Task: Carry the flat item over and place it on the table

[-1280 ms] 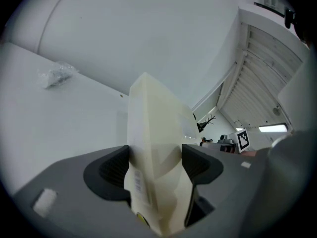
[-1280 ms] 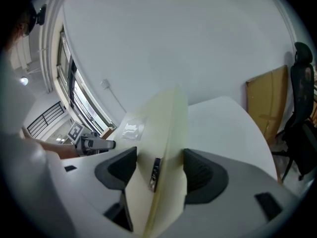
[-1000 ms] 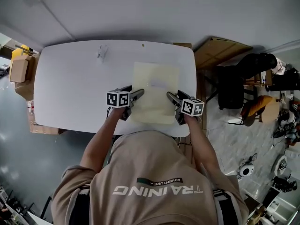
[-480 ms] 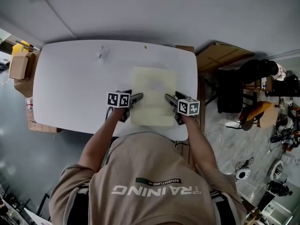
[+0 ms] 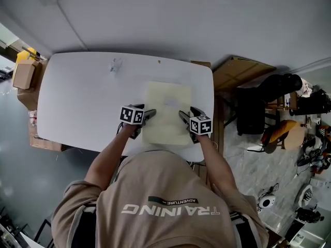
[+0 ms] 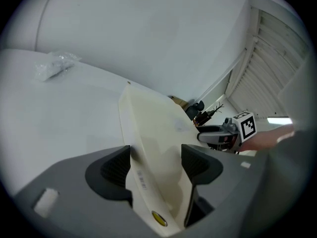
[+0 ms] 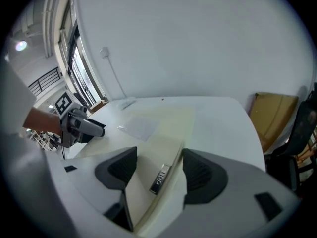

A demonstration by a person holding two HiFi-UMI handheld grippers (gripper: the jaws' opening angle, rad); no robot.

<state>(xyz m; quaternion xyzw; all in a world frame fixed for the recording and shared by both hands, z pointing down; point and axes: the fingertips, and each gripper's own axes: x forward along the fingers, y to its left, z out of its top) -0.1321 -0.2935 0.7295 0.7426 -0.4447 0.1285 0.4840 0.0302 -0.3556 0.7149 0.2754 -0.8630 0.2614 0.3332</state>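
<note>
A flat cream-coloured item point(image 5: 166, 112) hangs low over the white table point(image 5: 77, 97), near its right front part, and I cannot tell whether it touches the top. My left gripper point(image 5: 150, 112) is shut on its left edge and my right gripper point(image 5: 182, 115) on its right edge. In the left gripper view the item point(image 6: 148, 143) runs away between the jaws of the left gripper point(image 6: 156, 165), with the right gripper point(image 6: 218, 135) beyond it. In the right gripper view the item point(image 7: 163, 133) sits between the jaws of the right gripper point(image 7: 159, 170), and the left gripper point(image 7: 81, 125) shows on the far side.
A small clear plastic bag point(image 5: 114, 64) lies near the table's far edge. Cardboard boxes point(image 5: 23, 74) stand at the table's left end. A flat cardboard sheet point(image 5: 240, 68) and dark chairs and bags point(image 5: 264, 97) crowd the floor on the right. A wall runs behind the table.
The two grippers and the item between them have drawn a little nearer to me and look slightly smaller and closer together. Both grips are unchanged.
</note>
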